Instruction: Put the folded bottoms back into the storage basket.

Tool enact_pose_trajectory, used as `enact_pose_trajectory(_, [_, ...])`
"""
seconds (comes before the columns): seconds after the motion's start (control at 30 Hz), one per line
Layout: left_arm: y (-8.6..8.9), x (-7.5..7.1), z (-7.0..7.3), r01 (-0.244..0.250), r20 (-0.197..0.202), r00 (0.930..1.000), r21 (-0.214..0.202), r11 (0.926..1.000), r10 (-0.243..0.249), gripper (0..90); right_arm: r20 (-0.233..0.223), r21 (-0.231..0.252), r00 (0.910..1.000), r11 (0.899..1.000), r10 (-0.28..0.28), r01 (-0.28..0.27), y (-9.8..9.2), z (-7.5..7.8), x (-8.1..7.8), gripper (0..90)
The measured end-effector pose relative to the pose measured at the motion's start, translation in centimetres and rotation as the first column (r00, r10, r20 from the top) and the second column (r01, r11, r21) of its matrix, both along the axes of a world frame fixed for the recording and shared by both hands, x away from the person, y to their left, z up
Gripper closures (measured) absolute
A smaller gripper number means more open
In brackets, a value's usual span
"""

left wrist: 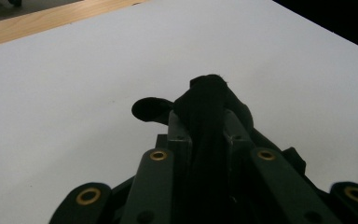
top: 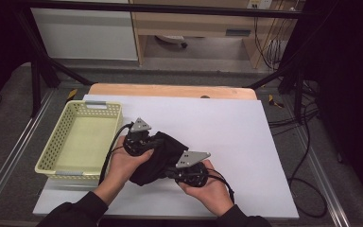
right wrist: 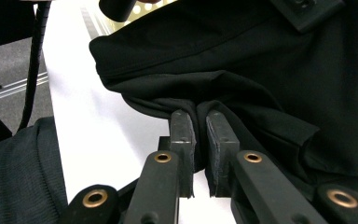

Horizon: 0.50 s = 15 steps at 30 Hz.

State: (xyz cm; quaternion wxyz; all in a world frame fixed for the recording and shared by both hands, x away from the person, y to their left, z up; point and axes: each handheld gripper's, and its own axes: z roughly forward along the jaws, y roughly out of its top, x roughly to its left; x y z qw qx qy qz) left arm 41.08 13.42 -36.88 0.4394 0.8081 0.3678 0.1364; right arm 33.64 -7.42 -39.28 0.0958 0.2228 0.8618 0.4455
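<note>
Centrally, the white counter (top: 227, 127) carries the whole scene, with a pale yellow perforated basket (top: 61, 142) standing at its left edge, empty as far as the high view tells. Between my two hands a black cloth (top: 158, 158) hangs bunched, lifted partly clear of the counter surface; its lower folds appear to rest on or just above the white sheet, though I cannot tell which. My left hand-held gripper (top: 144, 144) is clamped on one end of the cloth: in the left gripper view a dark ridge of fabric (left wrist: 205, 116) runs up between the two jaws and spills over their tips. My right hand-held gripper (top: 182, 171) is likewise closed on the cloth, and the right gripper view shows a thin pinch of a fold (right wrist: 199, 114) caught between its nearly touching pads, with the bulk of the fabric spread beyond and to the right.

The long axis of the cloth runs diagonally, from the left gripper at the upper left to the right gripper nearer my body. The basket lies to the left of both, just beside the left hand, so that hand is the nearer one. I judge that any transfer into the basket must carry the cloth leftward over the near rim, the left gripper leading.
</note>
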Motion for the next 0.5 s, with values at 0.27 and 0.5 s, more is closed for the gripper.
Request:
enact_pose_trajectory(0.27, [0.44, 0.06, 0.40, -0.017, 0.017, 0.9997, -0.013, 0.9998, 0.017, 78.0, 0.004, 0.003, 1.0000, 1.000, 0.003, -0.003, 0.22, 0.32, 0.27, 83.6])
enact_pose_trajectory(0.5, [0.92, 0.00, 0.86, -0.023, 0.033, 0.9992, -0.008, 0.9997, 0.023, 78.0, 0.011, 0.000, 0.9999, 1.000, 0.010, -0.010, 0.71, 0.98, 0.56, 83.6])
